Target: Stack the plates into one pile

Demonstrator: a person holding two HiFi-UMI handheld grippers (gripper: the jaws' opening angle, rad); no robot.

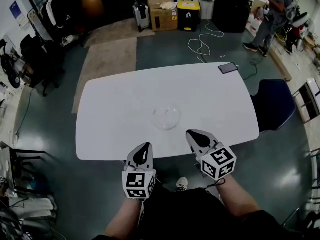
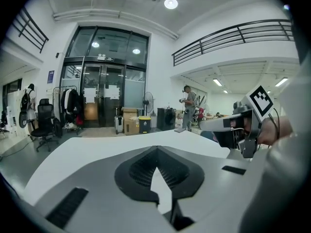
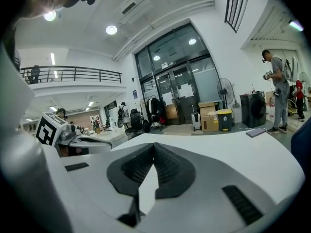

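Note:
A clear glass plate [image 1: 166,117] lies on the white table [image 1: 115,114], a little in front of its middle; whether more than one is piled there I cannot tell. My left gripper [image 1: 146,146] hovers at the table's near edge, shut and empty, below and left of the plate. My right gripper [image 1: 191,133] is shut and empty too, just to the plate's lower right. In the left gripper view its own jaws [image 2: 156,149] meet over bare tabletop, with the right gripper [image 2: 243,125] beside them. The right gripper view shows closed jaws [image 3: 153,145] and the left gripper [image 3: 73,140]. Neither gripper view shows the plate.
A dark phone [image 1: 228,67] rests on the table's far right corner. A blue chair [image 1: 274,104] stands at the right side. A person [image 1: 270,19] stands far back right, near cardboard boxes and a yellow bin [image 1: 188,15]. A rug [image 1: 107,59] lies beyond the table.

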